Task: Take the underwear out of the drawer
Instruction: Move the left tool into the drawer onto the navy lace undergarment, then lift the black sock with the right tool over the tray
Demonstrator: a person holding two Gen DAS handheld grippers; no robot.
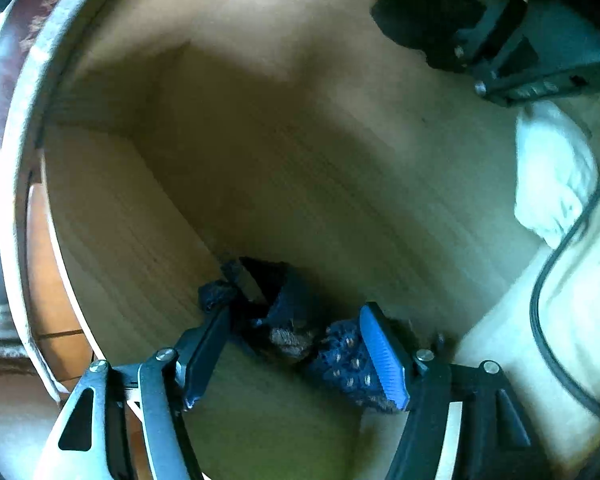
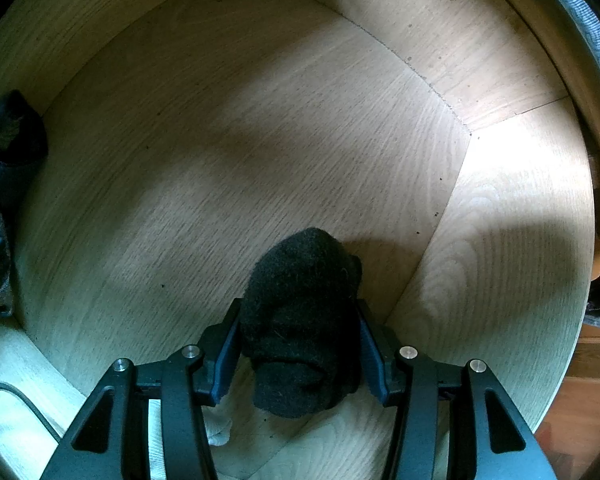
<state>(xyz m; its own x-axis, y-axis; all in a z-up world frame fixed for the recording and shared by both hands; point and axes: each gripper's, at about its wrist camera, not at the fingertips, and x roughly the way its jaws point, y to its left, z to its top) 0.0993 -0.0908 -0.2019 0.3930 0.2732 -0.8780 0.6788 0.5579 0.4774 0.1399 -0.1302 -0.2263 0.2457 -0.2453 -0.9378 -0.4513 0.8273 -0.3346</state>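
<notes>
Right tool (image 2: 300, 344) clamps unlabelled black bundle (image 2: 300, 320).

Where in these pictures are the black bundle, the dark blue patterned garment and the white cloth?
black bundle (image 2: 300, 320): right wrist view, middle of its fuzzy body.
dark blue patterned garment (image 1: 340, 360): left wrist view, its dotted knit part.
white cloth (image 1: 552, 176): left wrist view, middle of the fold.

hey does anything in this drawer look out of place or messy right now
Nothing looks damaged or spilled. The dark blue patterned garment lies crumpled in a corner of the wooden drawer, between the open left tongs. The right tongs grip a black bundle. A white cloth sits loose by the drawer side.
</notes>
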